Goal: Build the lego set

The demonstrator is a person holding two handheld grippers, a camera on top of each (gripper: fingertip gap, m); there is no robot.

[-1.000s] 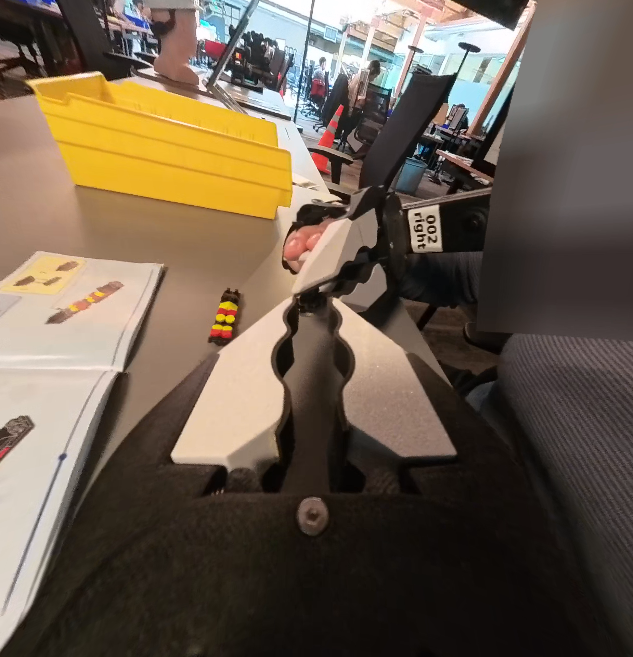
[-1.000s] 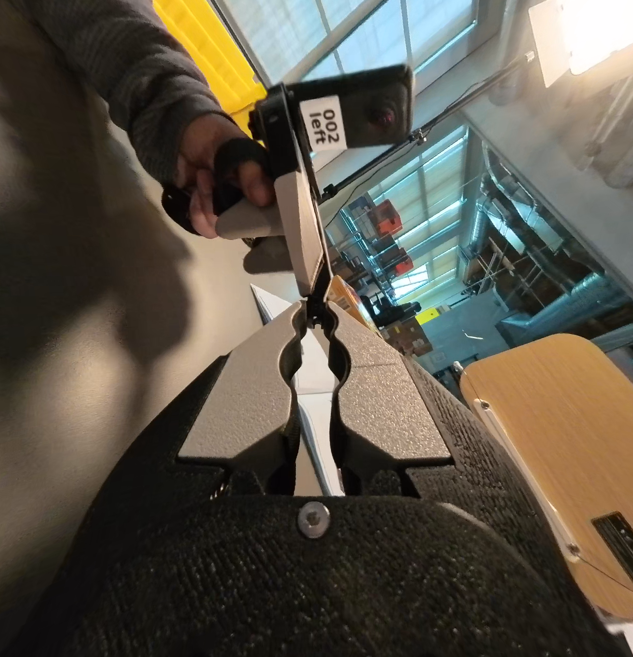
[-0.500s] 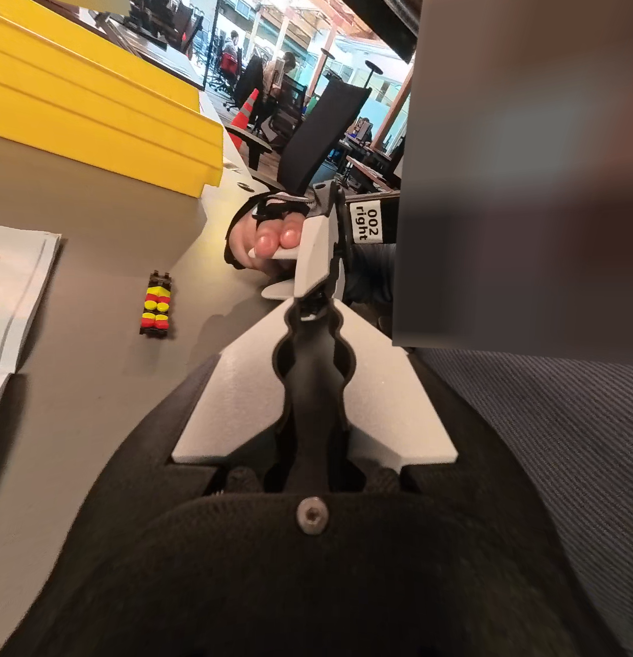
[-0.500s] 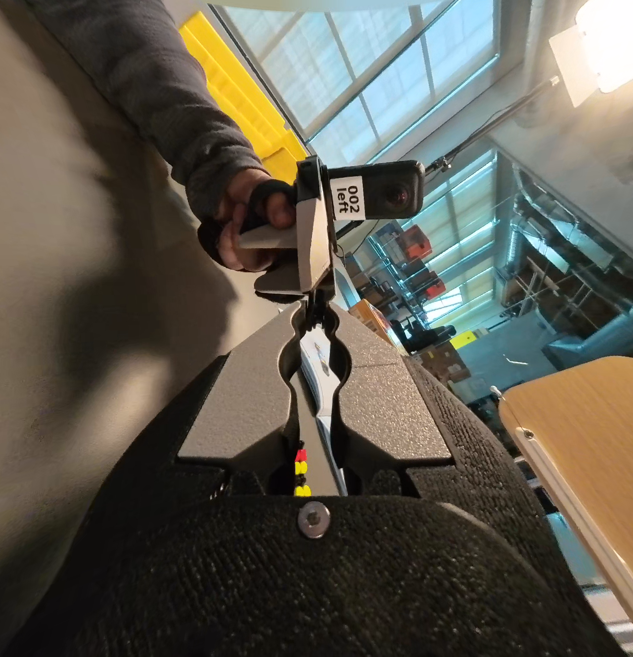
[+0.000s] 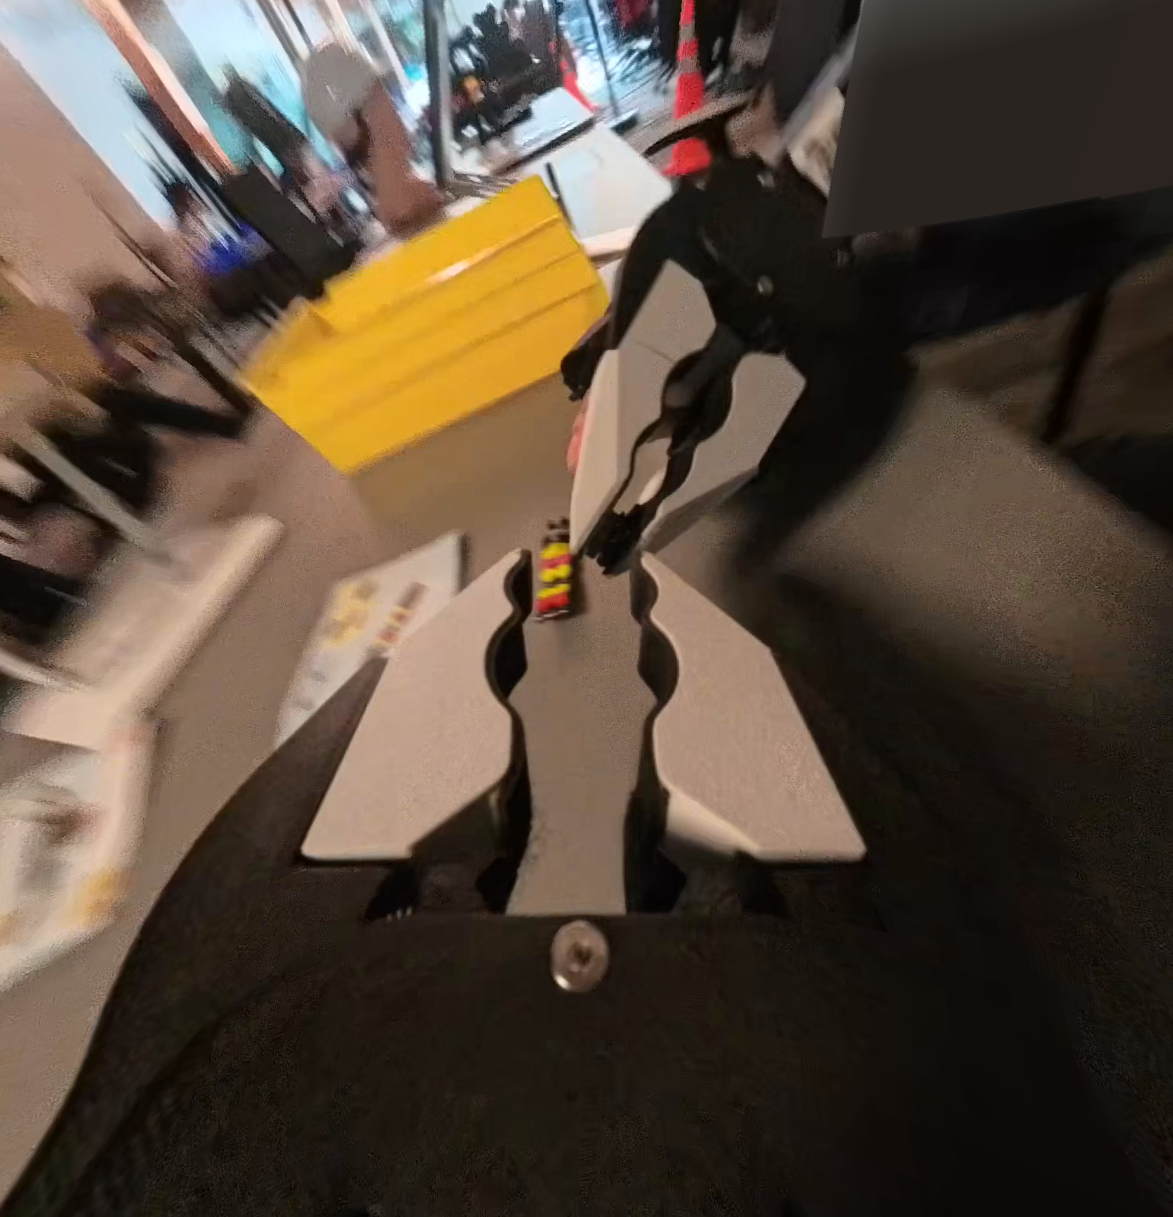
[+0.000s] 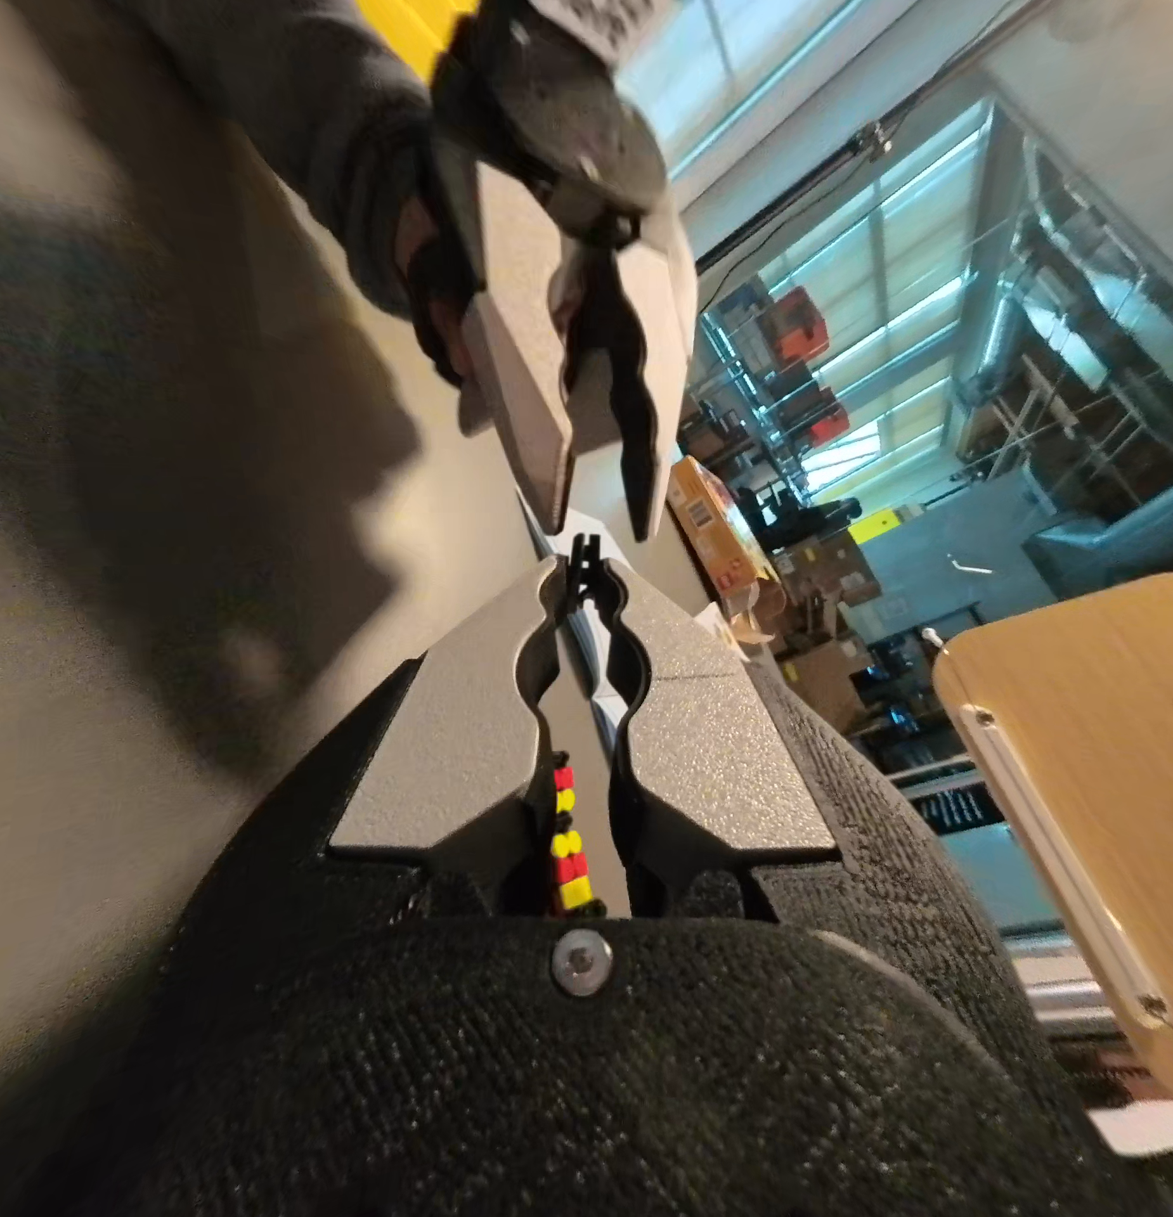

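An instruction booklet [image 5: 379, 625] is lying open on the grey table [image 5: 439, 487], with a yellow bin [image 5: 432, 349] sitting beyond it. The left gripper [image 5: 580, 569] is hanging released, its fingers spread apart and gripping nothing. Just past its tips, the red, yellow and black lego strip [image 5: 553, 586] is resting flat on the table. To the right, the right gripper [image 5: 611, 550] is pinching a small black lego piece [image 6: 585, 560] at its fingertips, just beside the strip.
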